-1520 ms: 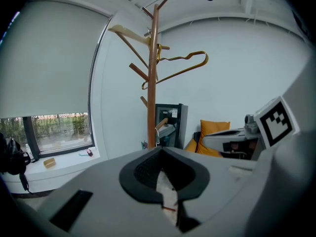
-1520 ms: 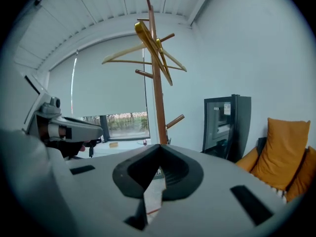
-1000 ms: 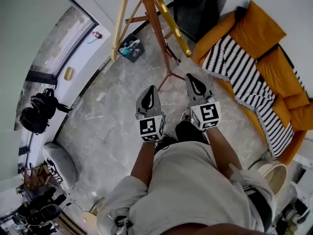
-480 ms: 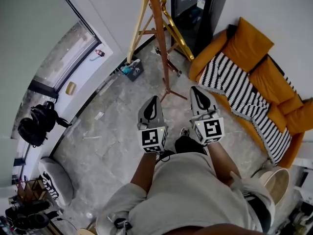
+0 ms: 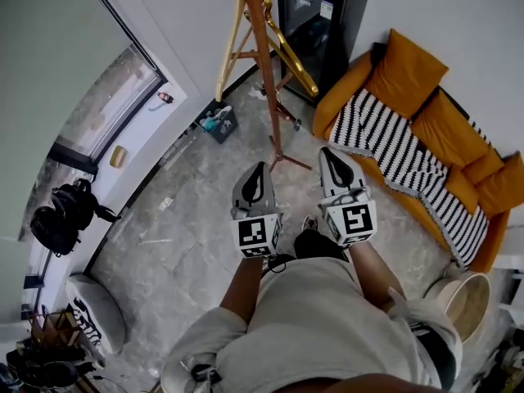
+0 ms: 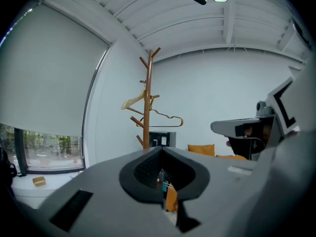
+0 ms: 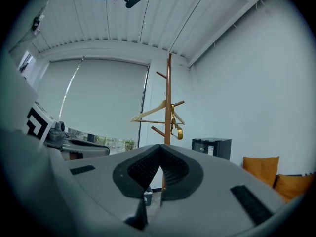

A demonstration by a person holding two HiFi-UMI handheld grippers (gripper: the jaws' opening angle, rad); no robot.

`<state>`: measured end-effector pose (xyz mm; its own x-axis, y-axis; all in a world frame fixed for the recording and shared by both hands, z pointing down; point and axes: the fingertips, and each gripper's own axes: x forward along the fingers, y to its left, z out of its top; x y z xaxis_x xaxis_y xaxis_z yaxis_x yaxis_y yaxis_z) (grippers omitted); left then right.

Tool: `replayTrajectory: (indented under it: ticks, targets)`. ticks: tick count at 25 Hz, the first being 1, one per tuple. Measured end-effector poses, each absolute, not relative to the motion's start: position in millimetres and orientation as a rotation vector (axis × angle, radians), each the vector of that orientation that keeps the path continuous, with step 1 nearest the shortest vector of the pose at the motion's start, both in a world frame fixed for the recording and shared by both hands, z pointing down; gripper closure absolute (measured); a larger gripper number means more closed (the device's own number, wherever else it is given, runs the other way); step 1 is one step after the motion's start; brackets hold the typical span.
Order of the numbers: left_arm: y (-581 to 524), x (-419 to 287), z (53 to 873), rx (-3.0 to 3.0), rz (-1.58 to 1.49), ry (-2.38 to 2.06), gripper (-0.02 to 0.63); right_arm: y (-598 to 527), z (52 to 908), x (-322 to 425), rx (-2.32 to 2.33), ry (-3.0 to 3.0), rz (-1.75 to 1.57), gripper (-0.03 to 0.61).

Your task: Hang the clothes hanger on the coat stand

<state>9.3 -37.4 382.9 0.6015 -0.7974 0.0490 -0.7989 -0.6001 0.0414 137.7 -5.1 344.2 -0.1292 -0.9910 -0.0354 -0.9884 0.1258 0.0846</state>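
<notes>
The brown wooden coat stand [image 5: 266, 64] rises from the stone floor just ahead of me. Two hangers hang on its pegs: a pale wooden hanger [image 5: 232, 39] on the left and a gold hanger [image 5: 288, 51] on the right. The left gripper view shows the stand [image 6: 148, 98] with the pale hanger [image 6: 133, 101] and the gold hanger [image 6: 168, 118]. My left gripper [image 5: 257, 167] and right gripper [image 5: 327, 151] are held side by side at waist height, pointing at the stand's base. Both are shut and hold nothing. The right gripper view also shows the stand [image 7: 169, 98].
An orange sofa [image 5: 426, 80] with a striped blanket [image 5: 393, 146] runs along the right wall. A black cabinet [image 5: 315, 23] stands behind the stand. A small box [image 5: 216, 124] sits on the floor left of the base. A black backpack [image 5: 65, 215] lies by the window.
The head view has lifted, so more of the stand, the cabinet and the sofa show. Both grippers stay shut and side by side, with nothing in them.
</notes>
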Motion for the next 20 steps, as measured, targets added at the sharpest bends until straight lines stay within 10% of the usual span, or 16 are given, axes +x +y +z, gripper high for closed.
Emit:
replayTrajectory:
  ticks: [20]
  targets:
    - [-8,-6,398,2.730,0.056,-1.368,0.604,17,363,118,2.011,-2.322,-0.096,0.574]
